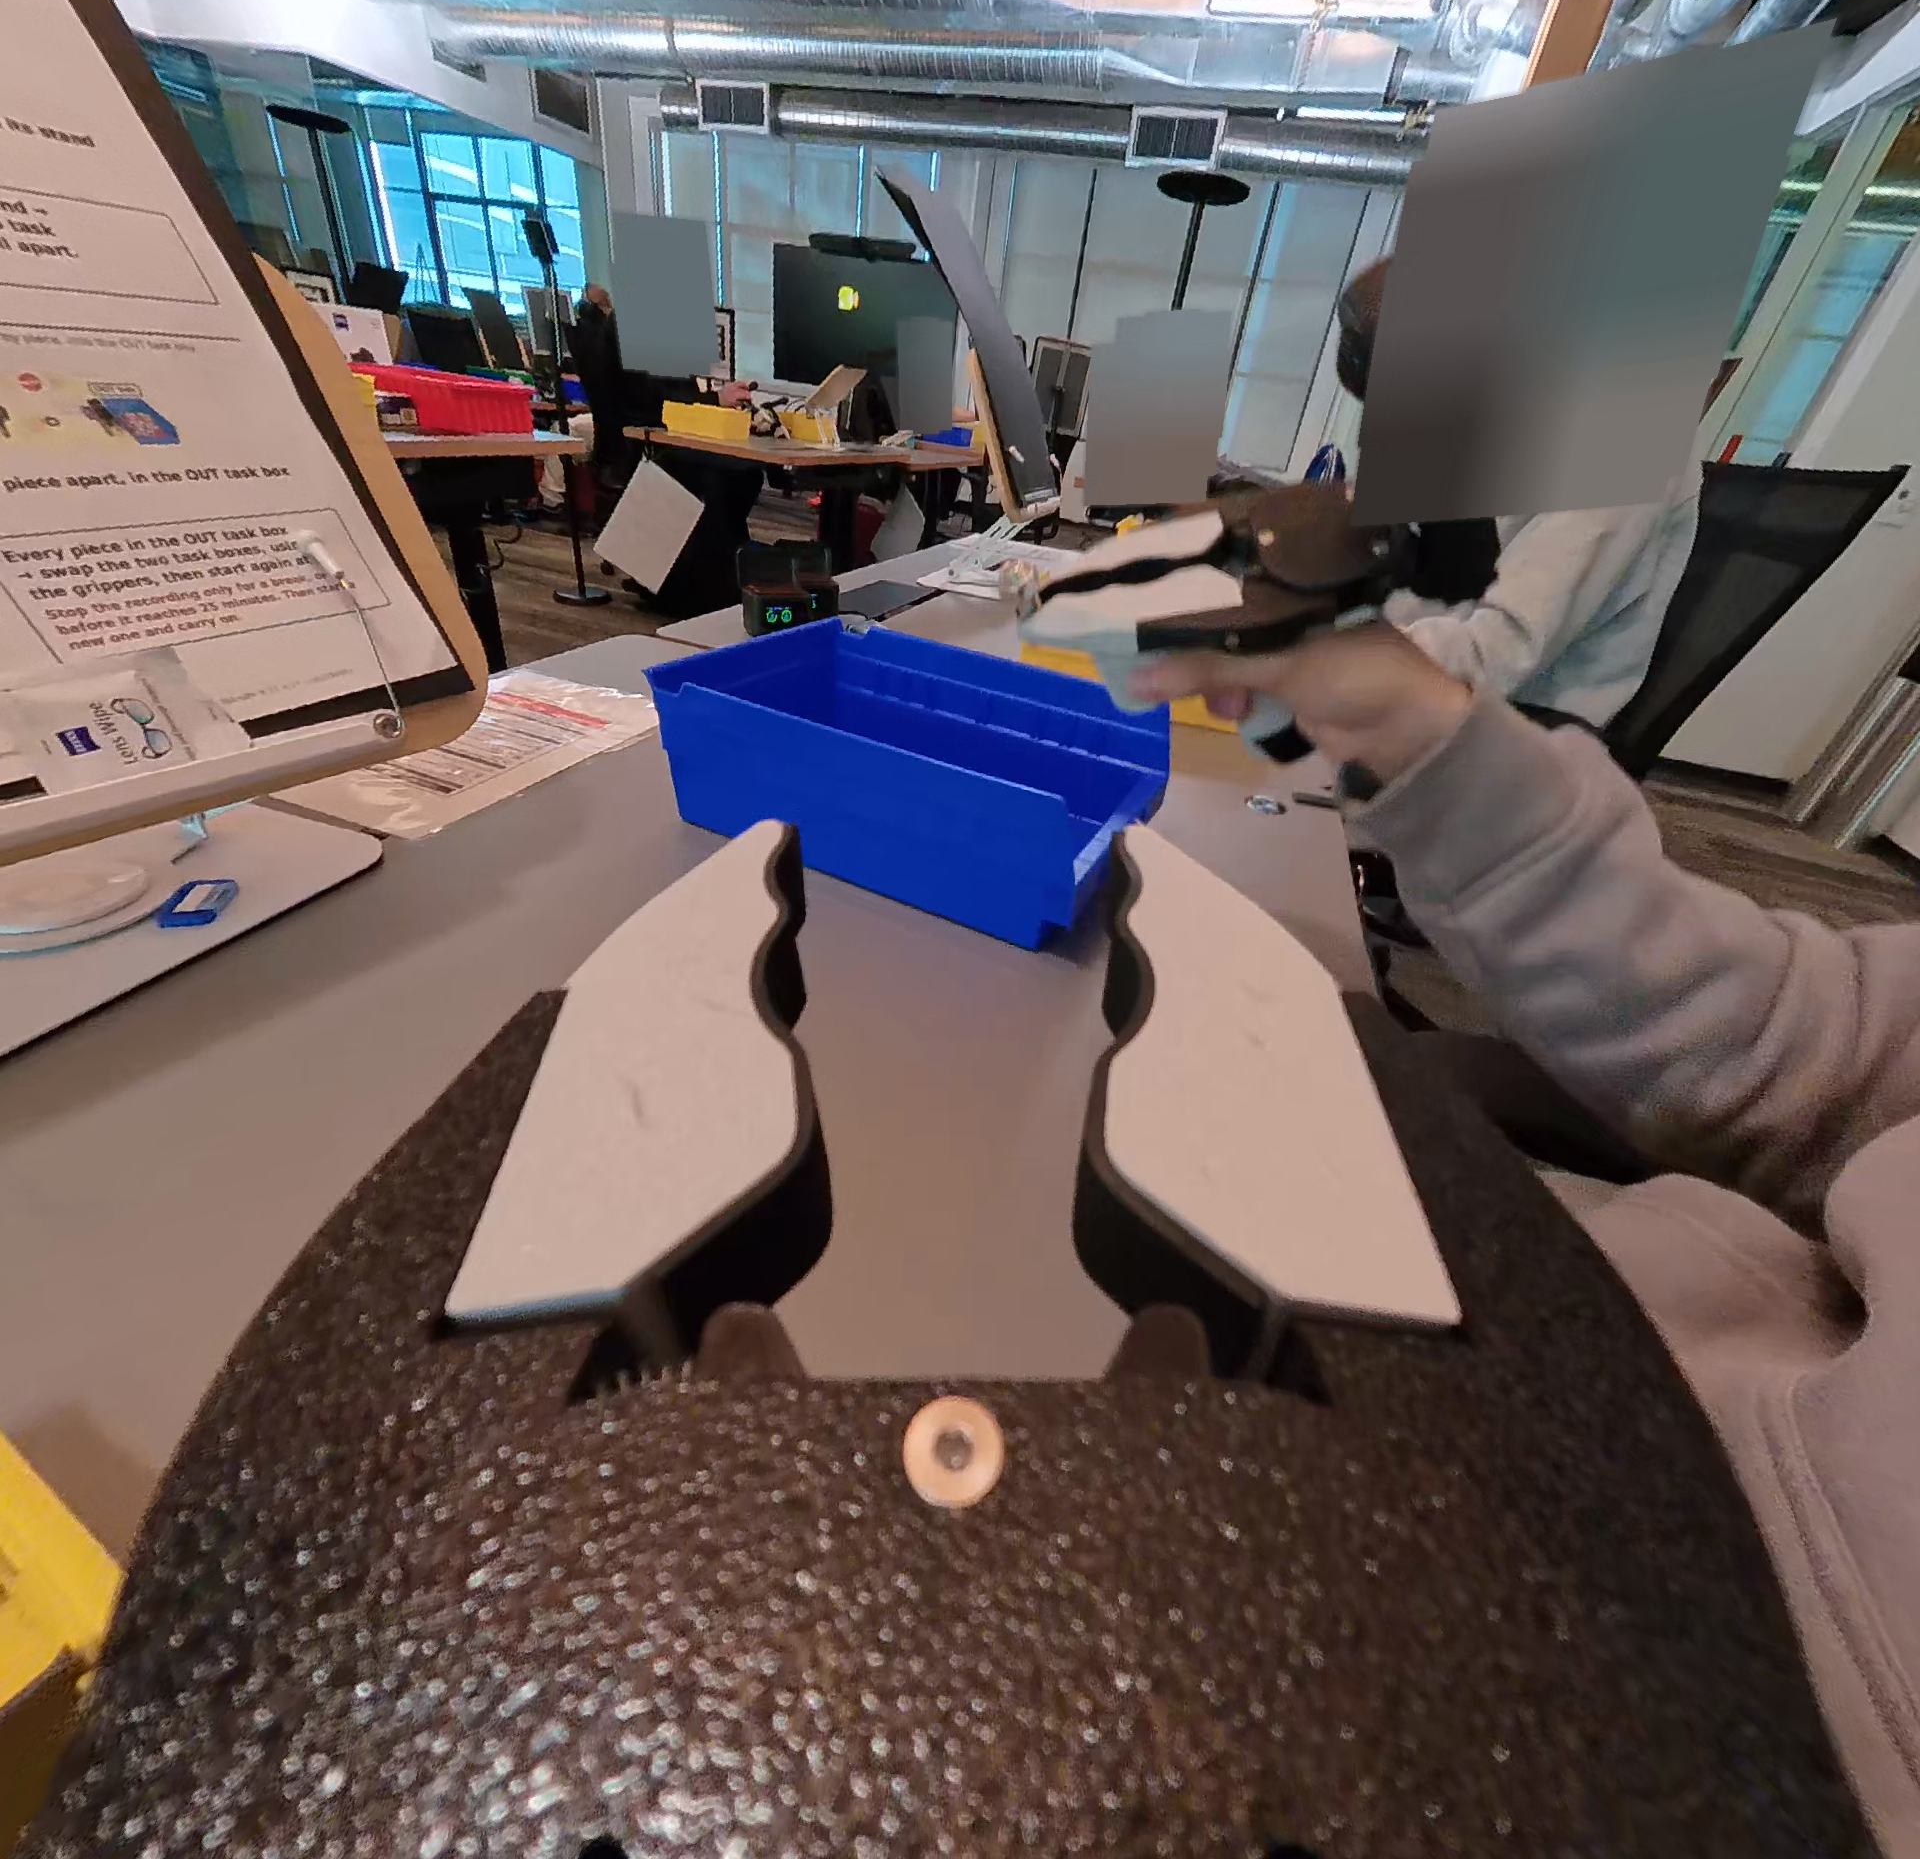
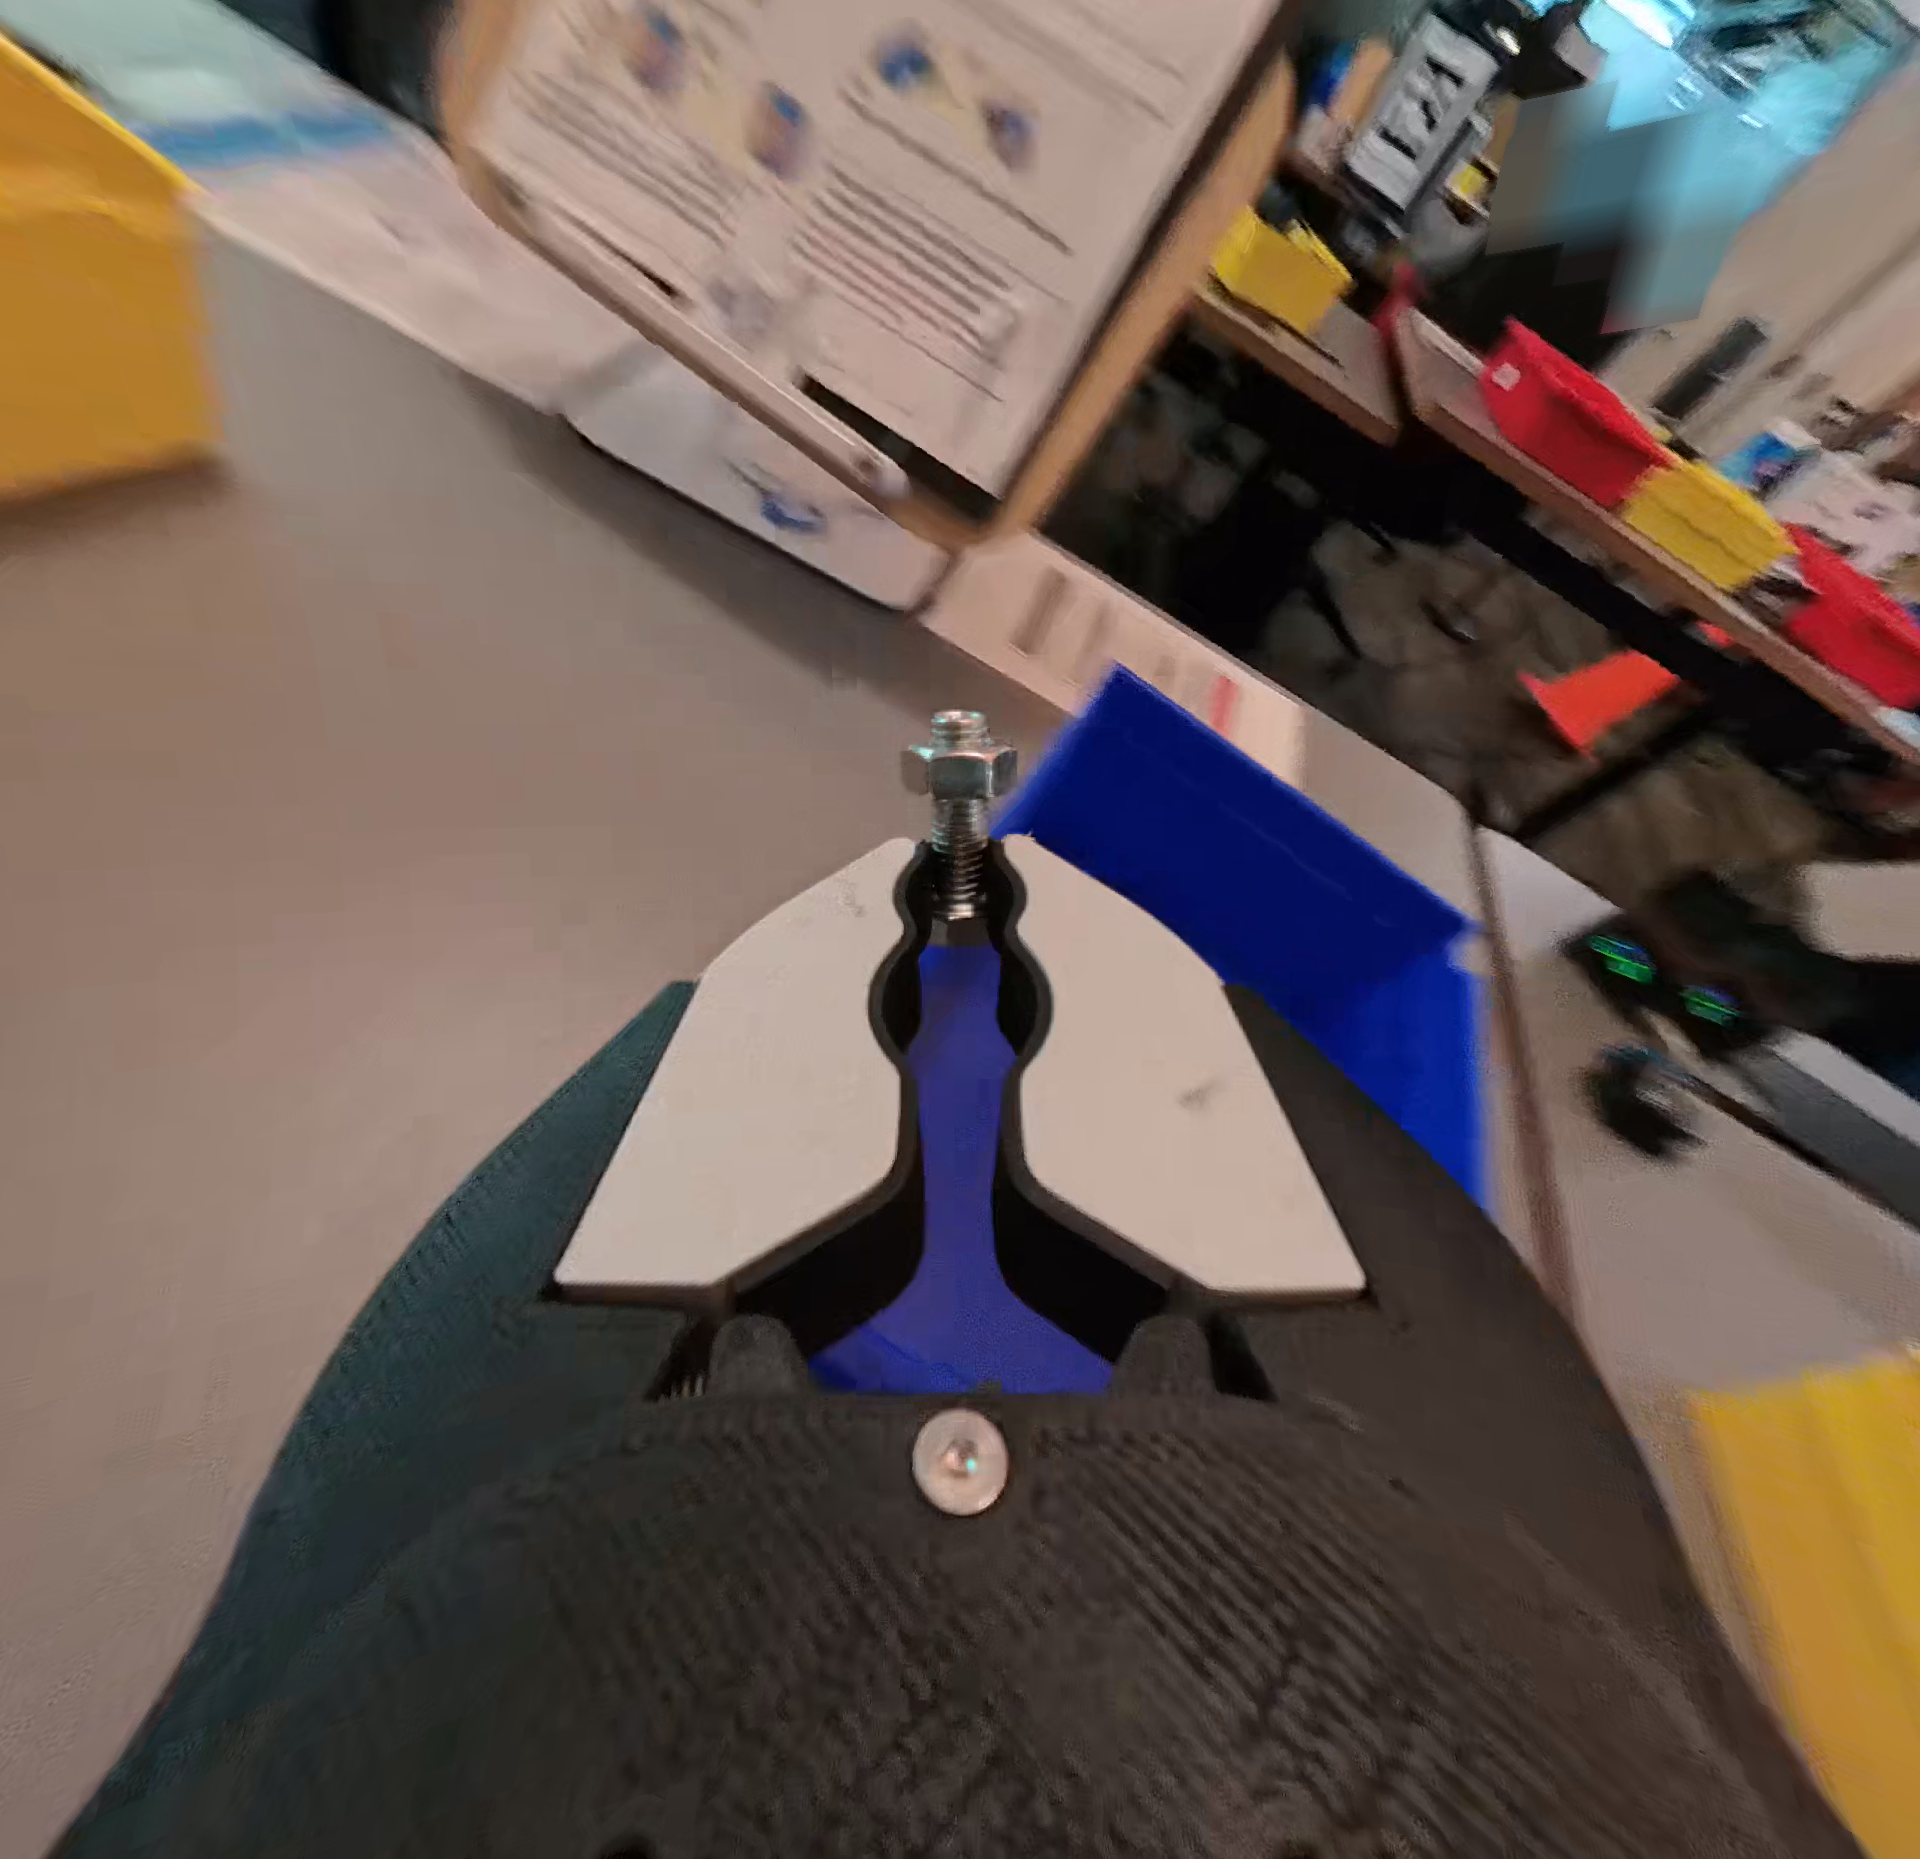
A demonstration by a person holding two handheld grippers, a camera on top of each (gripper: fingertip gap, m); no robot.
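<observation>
On the grey table (image 1: 312,1134), seen from the left wrist, the left gripper (image 1: 956,874) hangs low with its jaws spread wide and nothing between them, only bare tabletop. Just beyond its fingertips stands a blue bin (image 1: 904,770), its long side turned across the view and its open top showing no contents. A printed sheet on a stand (image 1: 187,438) leans at the left, probably so it can be read while working. Farther right, a hand (image 1: 1320,708) carries the right gripper (image 1: 1049,604) above the bin's far end.

From the right wrist, the right gripper (image 2: 958,864) is clenched on a silver bolt (image 2: 958,822) with a nut (image 2: 958,768) threaded near its outer end. The pads grip the threaded shank, likely to leave the nut free. The bolt's long axis runs straight forward along the fingers, pointing away from the camera. Blue bin (image 2: 1247,853) lies below and to the right; yellow bins (image 2: 94,334) blur at the edges.
</observation>
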